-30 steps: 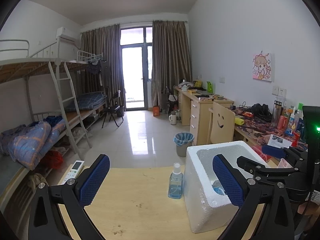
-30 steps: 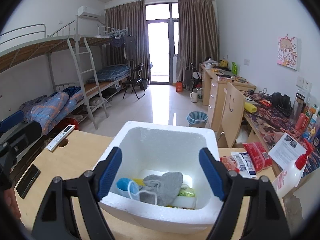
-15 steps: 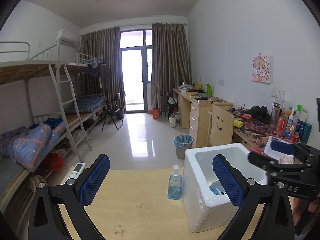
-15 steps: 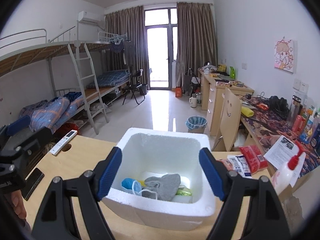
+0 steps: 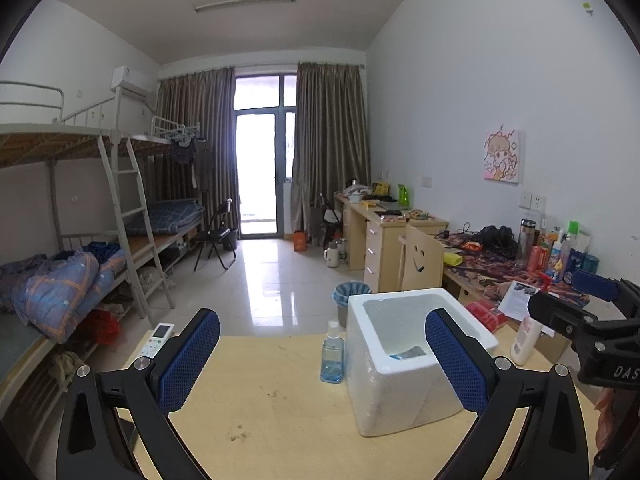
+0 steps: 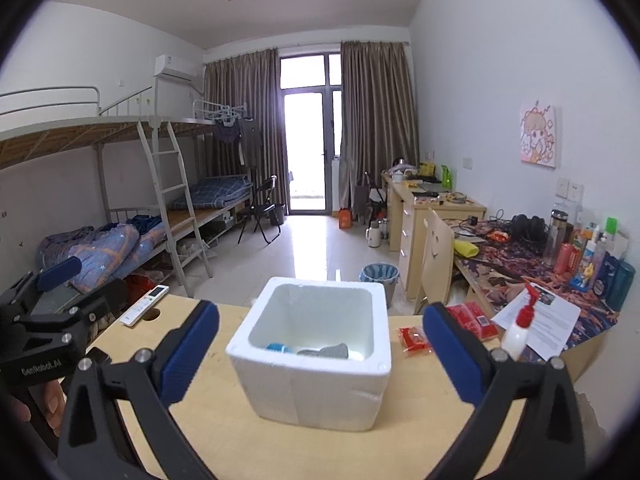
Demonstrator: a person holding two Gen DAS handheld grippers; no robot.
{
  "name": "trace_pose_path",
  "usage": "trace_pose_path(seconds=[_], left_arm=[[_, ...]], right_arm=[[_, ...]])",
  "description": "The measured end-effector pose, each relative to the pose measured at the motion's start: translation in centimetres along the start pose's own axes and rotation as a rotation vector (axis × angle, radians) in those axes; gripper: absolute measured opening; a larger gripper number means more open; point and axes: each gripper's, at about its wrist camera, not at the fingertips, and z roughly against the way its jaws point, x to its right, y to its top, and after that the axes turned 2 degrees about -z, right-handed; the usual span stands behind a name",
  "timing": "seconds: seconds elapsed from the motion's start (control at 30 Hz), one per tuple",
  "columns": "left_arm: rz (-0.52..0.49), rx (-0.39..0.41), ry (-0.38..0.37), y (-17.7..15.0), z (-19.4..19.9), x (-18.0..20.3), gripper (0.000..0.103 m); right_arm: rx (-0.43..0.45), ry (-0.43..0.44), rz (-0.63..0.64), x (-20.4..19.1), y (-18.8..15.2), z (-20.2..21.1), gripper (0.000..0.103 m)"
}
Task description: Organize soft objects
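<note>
A white foam box (image 6: 312, 360) stands on the wooden table (image 6: 216, 432), open at the top. Inside it lie a grey soft cloth (image 6: 330, 350) and a blue item (image 6: 276, 347), mostly hidden by the box wall. My right gripper (image 6: 322, 344) hangs in front of the box, back from it. Its jaws are opening and nothing is between the blue pads. In the left wrist view the foam box (image 5: 400, 392) sits to the right of centre. My left gripper (image 5: 322, 344) is open and empty, short of the box.
A clear sanitizer bottle (image 5: 332, 356) stands just left of the box. Right of the box are red packets (image 6: 414, 338), a white bottle with a red pump (image 6: 518, 332) and a paper sheet (image 6: 540, 320). A remote (image 6: 146, 306) lies at the table's far left edge.
Both grippers have drawn back from the foam box and risen a little, so the box looks smaller. The right gripper's jaws stand wider apart than before.
</note>
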Motion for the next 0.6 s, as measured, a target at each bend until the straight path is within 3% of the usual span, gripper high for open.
trace_pose_path(seconds=[0.23, 0.6], left_arm=[[-0.019, 0.028, 0.044, -0.6, 4.2, 0.1, 0.103], [-0.060, 0.061, -0.028, -2.9, 8.9, 1.6, 0.103]], right_arm=[[0.022, -0.005, 0.004, -0.8, -1.4, 3.1, 0.103], [0.075, -0.009, 0.011, -1.5, -3.8, 7.0, 0.103]])
